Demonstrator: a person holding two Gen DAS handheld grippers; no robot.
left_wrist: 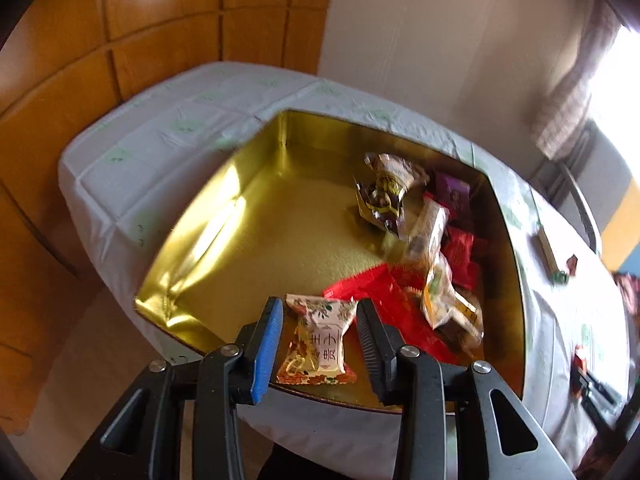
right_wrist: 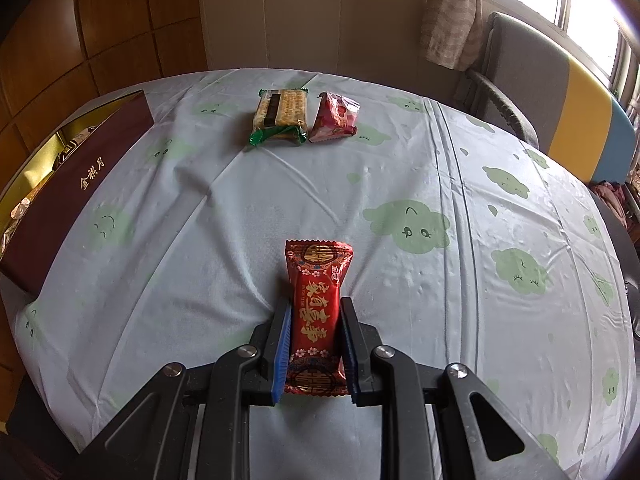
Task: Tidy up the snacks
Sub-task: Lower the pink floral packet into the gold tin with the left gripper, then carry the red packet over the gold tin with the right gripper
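**Two packets between the fingers, tin to the left**

The left gripper (left_wrist: 318, 332) hangs over the gold tin (left_wrist: 240, 216), its fingers spread wide of a cream floral packet (left_wrist: 318, 346) that lies between them, seemingly loose. The right gripper (right_wrist: 314, 344) is closed on a red packet (right_wrist: 316, 320) above the counter (right_wrist: 460, 280), the long axis running straight out along the fingers. The tin sits well off to its left, so that packet likely travels leftward.

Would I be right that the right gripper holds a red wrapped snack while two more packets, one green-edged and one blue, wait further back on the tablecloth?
Almost: in the right wrist view, the second packet is red, not blue. The right gripper does hold the red wrapped snack, and the green-edged packet lies beside it on the tablecloth.
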